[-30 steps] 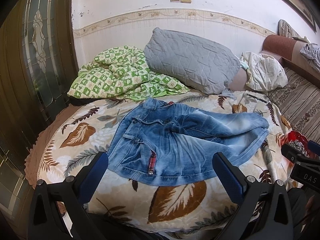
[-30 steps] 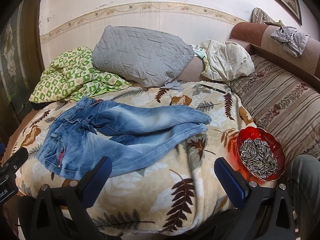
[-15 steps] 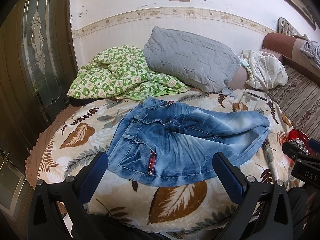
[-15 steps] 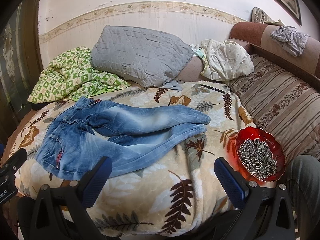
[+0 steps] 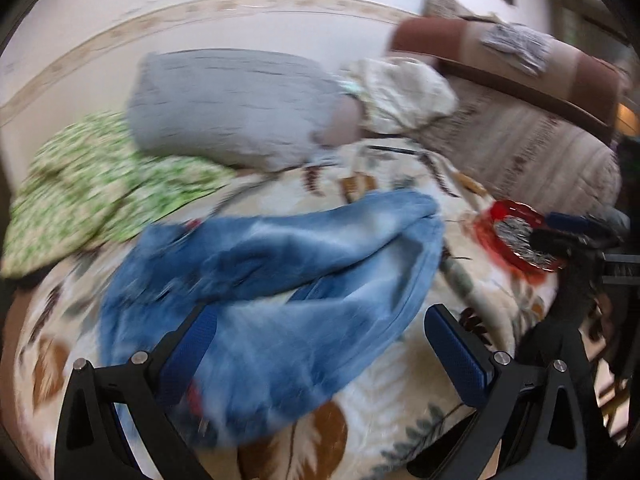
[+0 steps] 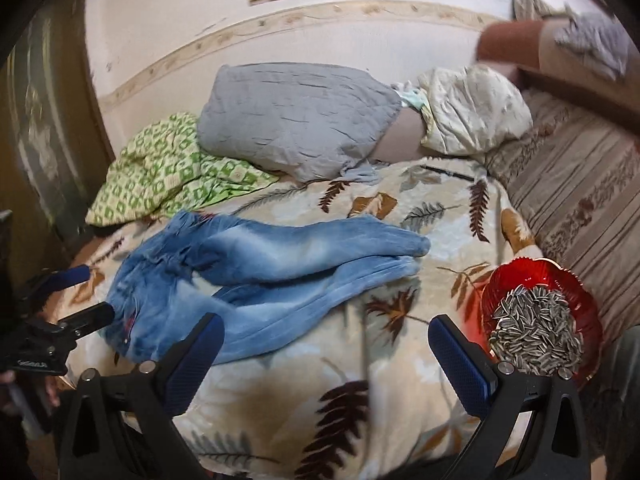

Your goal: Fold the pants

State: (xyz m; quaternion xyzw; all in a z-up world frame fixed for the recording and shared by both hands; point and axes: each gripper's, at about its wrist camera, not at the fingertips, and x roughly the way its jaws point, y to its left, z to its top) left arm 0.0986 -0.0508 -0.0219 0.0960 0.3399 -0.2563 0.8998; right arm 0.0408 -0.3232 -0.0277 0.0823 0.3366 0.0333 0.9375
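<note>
Jeans (image 6: pixel 256 276) flat on the bed (image 6: pixel 320 368)

Faded soft denim, legs side by side on a leafy fleece; both my tools, left (image 5: pixel 320 356) and right (image 6: pixel 324 360), gape apart, empty.

Blurred jeans (image 5: pixel 280 280) on the bed (image 5: pixel 400 392)
Left gripper (image 5: pixel 320 344) hangs spread wide above them; red bowl (image 5: pixel 492 232) lies right of the jeans.

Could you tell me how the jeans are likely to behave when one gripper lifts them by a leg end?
The jeans lie rumpled, so they would probably droop limply. Denim looks thick, likely heavy enough to drag across the blanket.
</note>
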